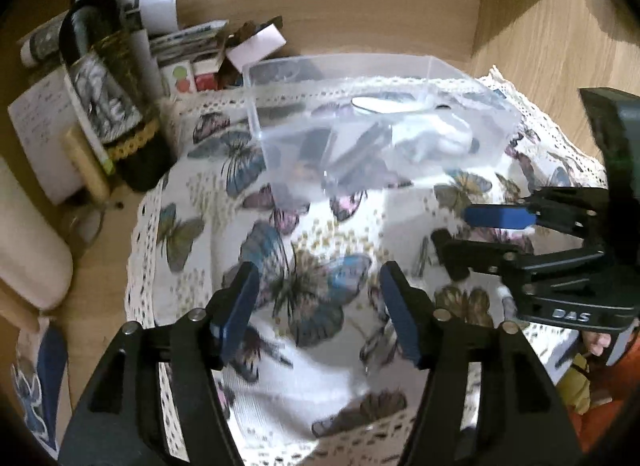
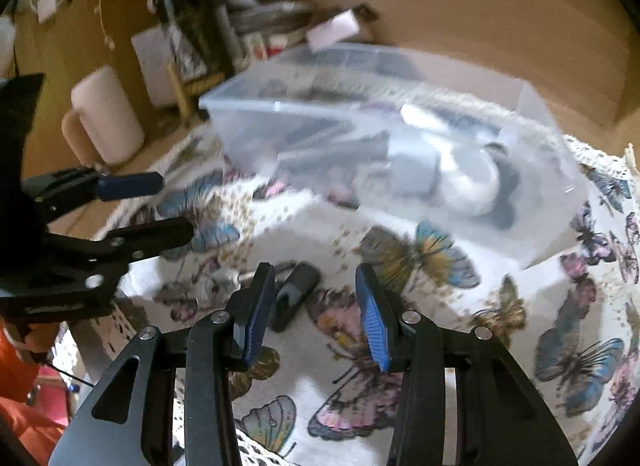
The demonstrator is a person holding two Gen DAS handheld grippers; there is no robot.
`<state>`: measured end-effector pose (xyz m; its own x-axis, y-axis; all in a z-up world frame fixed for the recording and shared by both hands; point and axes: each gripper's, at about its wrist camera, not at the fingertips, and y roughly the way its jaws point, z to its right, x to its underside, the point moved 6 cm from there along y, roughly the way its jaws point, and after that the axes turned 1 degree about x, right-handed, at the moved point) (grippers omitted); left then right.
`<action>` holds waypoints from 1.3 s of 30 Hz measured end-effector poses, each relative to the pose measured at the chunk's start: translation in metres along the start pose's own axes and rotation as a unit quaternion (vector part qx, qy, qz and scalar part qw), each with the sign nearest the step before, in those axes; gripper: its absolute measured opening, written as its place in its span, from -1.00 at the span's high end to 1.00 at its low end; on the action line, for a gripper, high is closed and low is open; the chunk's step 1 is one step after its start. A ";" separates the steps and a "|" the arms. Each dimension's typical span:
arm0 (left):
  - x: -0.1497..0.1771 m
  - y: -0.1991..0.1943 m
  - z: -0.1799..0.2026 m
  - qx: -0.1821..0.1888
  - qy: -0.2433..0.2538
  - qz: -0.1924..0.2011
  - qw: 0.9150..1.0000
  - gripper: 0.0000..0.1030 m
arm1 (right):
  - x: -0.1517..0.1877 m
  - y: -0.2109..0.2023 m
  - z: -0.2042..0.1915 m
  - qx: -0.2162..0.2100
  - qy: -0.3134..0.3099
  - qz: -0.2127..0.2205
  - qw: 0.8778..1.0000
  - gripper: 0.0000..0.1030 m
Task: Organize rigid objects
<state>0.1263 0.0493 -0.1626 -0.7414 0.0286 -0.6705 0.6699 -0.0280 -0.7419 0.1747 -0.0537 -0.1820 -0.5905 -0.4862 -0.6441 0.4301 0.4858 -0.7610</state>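
A clear plastic bin stands on the butterfly cloth, holding several dark and white objects; it also shows in the right wrist view. A small black object lies on the cloth just ahead of my right gripper, which is open and empty. My left gripper is open and empty above the cloth. The right gripper also shows in the left wrist view, and the left gripper shows in the right wrist view.
A dark wine bottle stands left of the bin among papers and boxes. A pale mug stands at the left. Wooden walls close in behind and to the right.
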 end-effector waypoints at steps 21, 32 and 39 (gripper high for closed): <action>0.018 0.020 0.049 0.043 0.038 -0.039 0.998 -0.17 | 0.014 -0.030 0.018 0.015 0.035 0.046 0.998 0.65; 0.008 0.009 0.043 0.013 0.016 -0.007 1.000 0.48 | 0.019 -0.053 0.031 0.009 0.054 0.079 0.995 0.65; -0.014 -0.017 0.033 0.010 -0.005 0.034 0.999 0.49 | 0.007 -0.070 0.036 0.013 0.059 0.112 0.992 0.65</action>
<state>0.1243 0.0167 -0.1407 -0.6950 0.0168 -0.7188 0.7175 -0.0500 -0.6948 0.1653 -0.1172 -0.1363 -0.5542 -0.2789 -0.7843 0.5757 0.5521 -0.6031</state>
